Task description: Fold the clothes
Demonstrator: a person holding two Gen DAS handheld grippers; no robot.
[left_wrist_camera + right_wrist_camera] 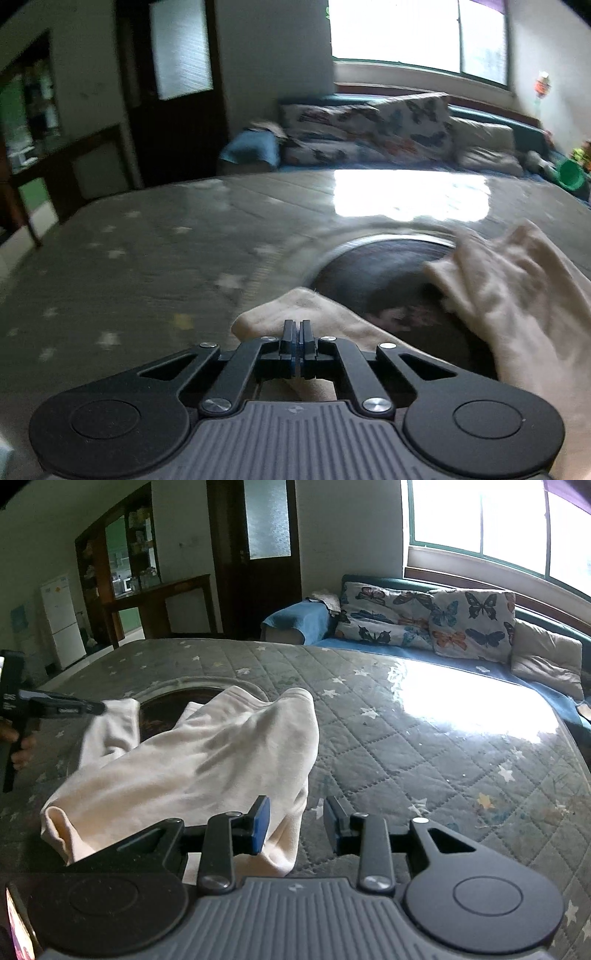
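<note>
A cream garment lies bunched on the grey star-quilted table cover, partly over a dark round inset. My left gripper is shut on a corner of the cream garment; it also shows in the right wrist view, pinching the garment's far left corner and lifting it. My right gripper is open, with the garment's near right edge just at its left finger and nothing clamped. More cream cloth drapes to the right in the left wrist view.
A sofa with butterfly cushions and a blue cover stands behind the table under a bright window. A dark wooden door, cabinet and white fridge are at the back left. Sun glare covers the table's right part.
</note>
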